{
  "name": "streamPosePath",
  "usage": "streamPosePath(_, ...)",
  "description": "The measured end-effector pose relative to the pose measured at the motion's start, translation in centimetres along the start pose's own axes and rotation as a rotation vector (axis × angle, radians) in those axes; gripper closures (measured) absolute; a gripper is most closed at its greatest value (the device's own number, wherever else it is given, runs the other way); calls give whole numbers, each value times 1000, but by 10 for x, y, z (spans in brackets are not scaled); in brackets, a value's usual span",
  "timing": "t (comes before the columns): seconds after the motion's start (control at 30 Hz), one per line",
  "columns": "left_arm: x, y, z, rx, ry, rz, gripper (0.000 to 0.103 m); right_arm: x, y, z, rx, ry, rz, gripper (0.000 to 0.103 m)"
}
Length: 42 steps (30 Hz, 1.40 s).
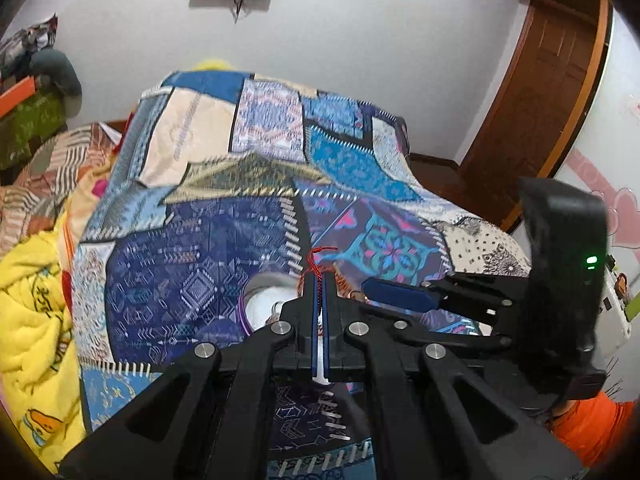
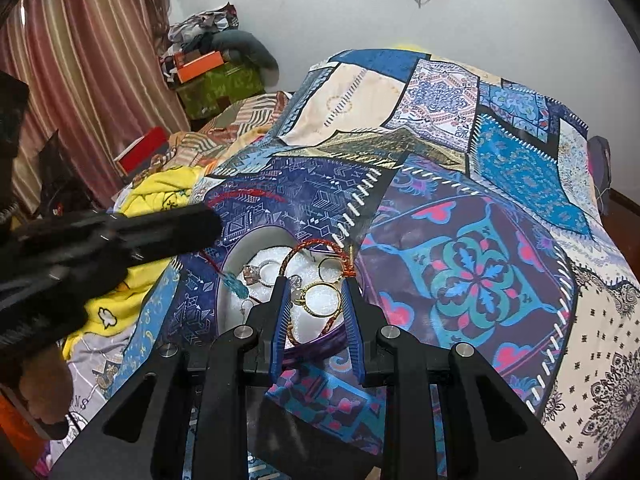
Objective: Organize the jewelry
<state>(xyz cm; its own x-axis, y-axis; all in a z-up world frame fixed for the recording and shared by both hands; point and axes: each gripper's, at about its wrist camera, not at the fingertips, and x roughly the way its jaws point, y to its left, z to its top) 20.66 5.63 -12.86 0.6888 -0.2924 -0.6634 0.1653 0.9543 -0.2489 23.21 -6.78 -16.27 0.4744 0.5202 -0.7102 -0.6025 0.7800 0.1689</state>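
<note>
A white oval dish (image 2: 240, 248) with a purple rim lies on the patchwork bedspread (image 2: 472, 280); it holds silver rings (image 2: 260, 270), a gold ring (image 2: 320, 300) and other small pieces. My left gripper (image 1: 319, 280) is shut on a red braided cord (image 1: 318, 268), which hangs over the dish with a blue pendant (image 2: 236, 286) at its end. My right gripper (image 2: 313, 280) is open over the dish, its fingers around a braided orange bracelet (image 2: 316, 246). The left gripper appears blurred at the left of the right wrist view (image 2: 120, 236). The dish also shows in the left wrist view (image 1: 260, 300).
The bedspread covers the bed. A yellow blanket (image 1: 32, 320) lies crumpled at its left. Boxes and clothes (image 2: 212, 68) are piled by the striped curtain (image 2: 80, 60). A wooden door (image 1: 548, 80) stands at the right.
</note>
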Motion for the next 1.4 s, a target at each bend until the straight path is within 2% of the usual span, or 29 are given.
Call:
streamPosePath(0.23,18,18,-3,-57,42,-20,103,12,1,2,-18,22,2,79)
streamPosePath(0.7,23,16,-4,-16,41,38,101,20,3,1,-34,20,-4,79)
streamPosePath(0.8,20,15,-4,-7,35,61,92,20,2,1,-29,33,4,79)
streamPosePath(0.87,18,15,-4,-11,30,80,82,19,1,2,-13,48,17,78)
streamPosePath(1.17,-14,11,1,-11,-29,117,79,-10,1,6,20,14,18,74)
streamPosePath(1.4,-70,-7,10,2,-137,135,79,-69,13,17,11,-110,-15,74)
